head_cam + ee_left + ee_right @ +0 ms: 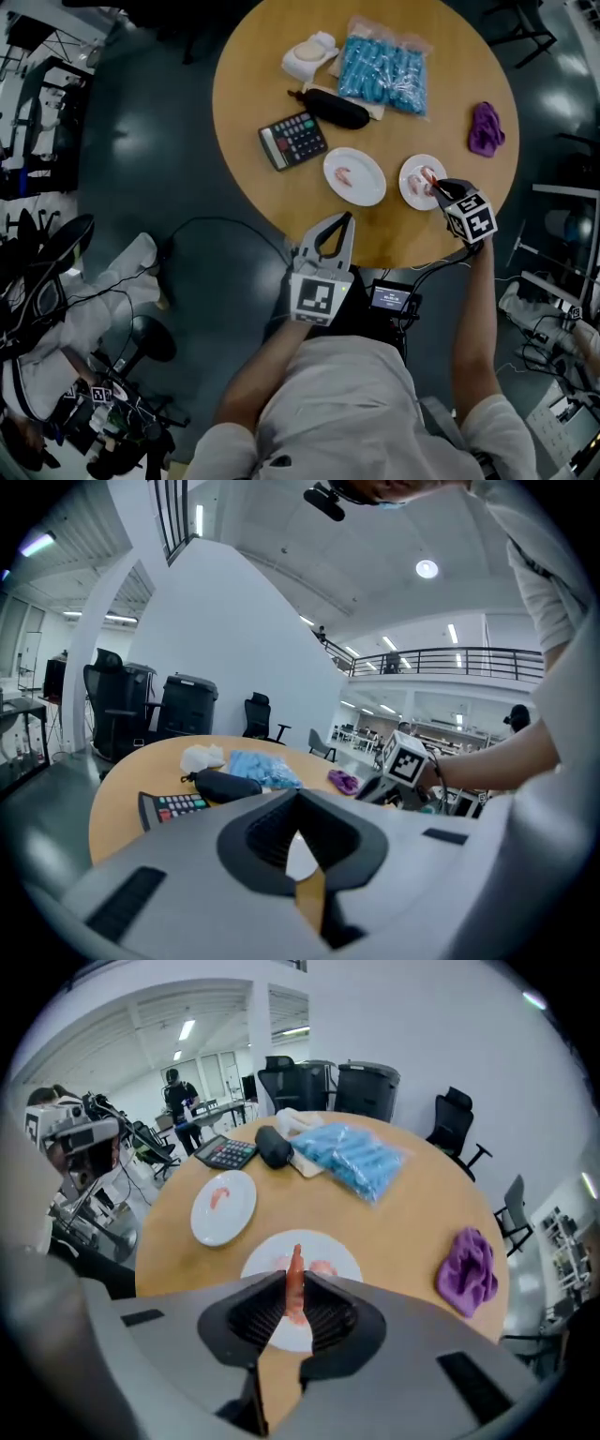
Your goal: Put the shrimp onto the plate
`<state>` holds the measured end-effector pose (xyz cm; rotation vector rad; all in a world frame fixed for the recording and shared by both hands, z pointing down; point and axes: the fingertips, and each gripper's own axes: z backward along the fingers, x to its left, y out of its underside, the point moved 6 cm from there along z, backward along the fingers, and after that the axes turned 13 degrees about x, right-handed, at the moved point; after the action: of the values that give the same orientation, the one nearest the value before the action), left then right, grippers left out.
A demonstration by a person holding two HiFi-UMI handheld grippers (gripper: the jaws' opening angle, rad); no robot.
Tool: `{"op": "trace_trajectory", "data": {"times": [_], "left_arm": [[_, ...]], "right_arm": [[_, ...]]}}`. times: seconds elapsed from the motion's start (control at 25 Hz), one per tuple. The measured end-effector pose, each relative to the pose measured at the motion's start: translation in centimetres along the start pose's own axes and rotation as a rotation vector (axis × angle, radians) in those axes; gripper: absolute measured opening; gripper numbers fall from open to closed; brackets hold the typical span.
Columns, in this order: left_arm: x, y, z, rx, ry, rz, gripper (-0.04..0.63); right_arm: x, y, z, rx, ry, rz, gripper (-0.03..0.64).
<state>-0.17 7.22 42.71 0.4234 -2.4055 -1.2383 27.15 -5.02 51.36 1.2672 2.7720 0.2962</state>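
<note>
- Head view: your right gripper hangs steeply nose-down over the near plate, close to the edge of the round wooden table.
  - The second plate sits just beside it and carries a lone shrimp.
  - Your left gripper is parked at the table's rim, probably to keep out of the way.
  - The calculator, black pouch, blue packet bag and purple cloth lie further back, well apart from the plates.
  - The floor is dark and glossy, with cables trailing across it.
- Left gripper view: the jaws are closed together with nothing between them. They point across the table into an open office with chairs and a railed mezzanine.
- Right gripper view: the jaws are clamped on the shrimp, which is held edge-on and clear above the near plate.
  - The pink pieces on that plate are probably more shrimp, but the blur prevents confirmation.
  - You are likely carrying, not setting down.
</note>
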Motion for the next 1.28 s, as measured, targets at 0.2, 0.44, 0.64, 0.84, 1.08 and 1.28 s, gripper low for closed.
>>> {"op": "trace_trajectory", "data": {"times": [0.2, 0.44, 0.64, 0.84, 1.08, 1.28], "left_arm": [[-1.1, 0.8, -0.7, 0.038, 0.012, -0.017, 0.008], [-2.8, 0.9, -0.6, 0.061, 0.026, -0.043, 0.008], [-3.3, 1.1, -0.3, 0.061, 0.023, -0.051, 0.008], [-3.6, 0.9, 0.1, 0.047, 0.015, -0.045, 0.008], [-2.9, 0.2, 1.2, 0.011, -0.006, -0.042, 0.008], [-0.9, 0.5, 2.3, 0.006, -0.045, 0.047, 0.008]], "right_arm": [[1.2, 2.2, -3.2, 0.101, -0.038, 0.066, 0.067], [2.6, 1.4, -5.4, 0.177, -0.067, 0.126, 0.067], [2.6, 1.5, -5.5, 0.185, -0.062, 0.130, 0.074], [2.4, 1.6, -4.0, 0.161, -0.040, 0.115, 0.097], [2.9, -0.1, 0.8, 0.000, 0.003, 0.055, 0.088], [8.5, -6.1, 0.2, -0.074, -0.080, 0.170, 0.077]]}}
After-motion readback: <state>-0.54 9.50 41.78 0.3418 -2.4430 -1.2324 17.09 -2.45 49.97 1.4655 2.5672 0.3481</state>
